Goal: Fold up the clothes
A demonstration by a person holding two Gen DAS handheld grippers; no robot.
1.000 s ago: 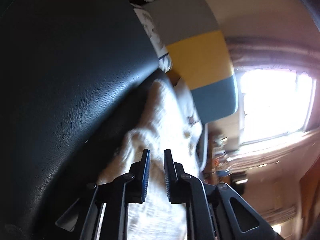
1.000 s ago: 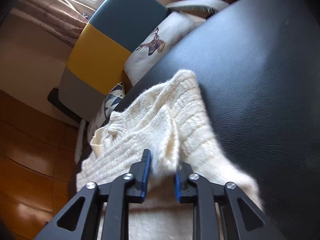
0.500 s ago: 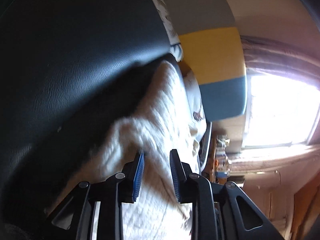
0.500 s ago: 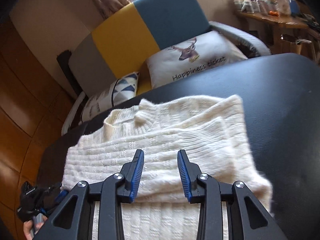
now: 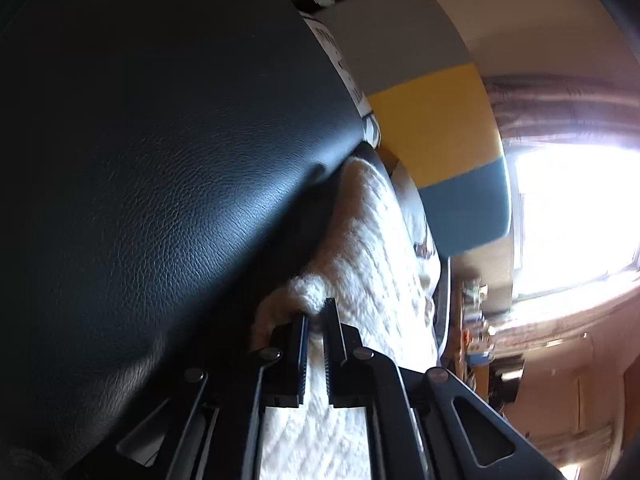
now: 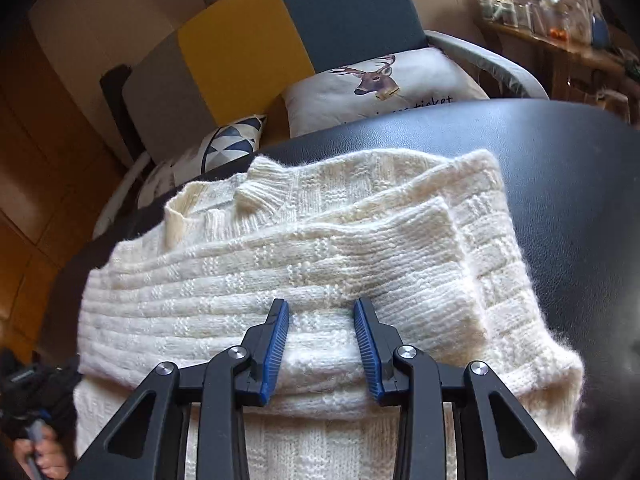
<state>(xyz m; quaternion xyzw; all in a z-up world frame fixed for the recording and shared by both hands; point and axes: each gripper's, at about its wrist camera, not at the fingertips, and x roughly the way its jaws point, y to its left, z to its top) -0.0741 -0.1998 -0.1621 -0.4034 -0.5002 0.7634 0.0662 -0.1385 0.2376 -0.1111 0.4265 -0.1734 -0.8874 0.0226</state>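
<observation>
A cream knitted sweater (image 6: 304, 264) lies on a black leather surface (image 6: 568, 184), collar at the far side, one sleeve folded across the chest. My right gripper (image 6: 322, 308) stands open just above the sweater's middle, nothing between its blue pads. In the left wrist view the same sweater (image 5: 376, 256) runs along the black surface (image 5: 160, 160). My left gripper (image 5: 318, 312) is shut on a bunched edge of the knit, which pokes out past its tips. The person's hand with the left gripper (image 6: 36, 432) shows at the sweater's left side.
Behind the black surface stands a chair with grey, yellow and teal back panels (image 6: 256, 40), holding a deer-print cushion (image 6: 384, 84) and a triangle-pattern cushion (image 6: 232, 144). A wooden shelf with jars (image 6: 552, 28) is at the far right. A bright window (image 5: 576, 212) glares.
The right gripper let go of the sleeve, opened, and now hovers over the flat sweater. The left gripper went from open to shut on the sweater's edge.
</observation>
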